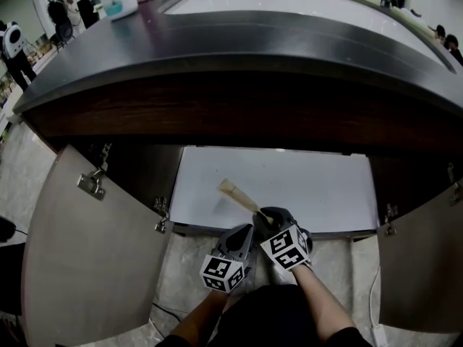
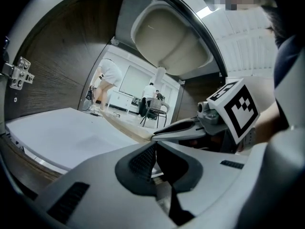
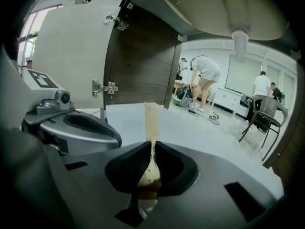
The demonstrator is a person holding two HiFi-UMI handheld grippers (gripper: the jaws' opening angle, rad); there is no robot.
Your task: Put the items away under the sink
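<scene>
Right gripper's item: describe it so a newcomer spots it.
Under the dark curved countertop, the open cabinet has a white floor panel. At its front edge the right gripper holds a slim tan paper-wrapped packet, pointing inward. It is the only strip against that white.

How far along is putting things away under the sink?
Done: both cabinet doors stand open. In hand: the right hand-held gripper is shut on a slim paper-wrapped item over the white cabinet floor; the left hand-held gripper is shut, empty. Left: setting it down and letting go.
</scene>
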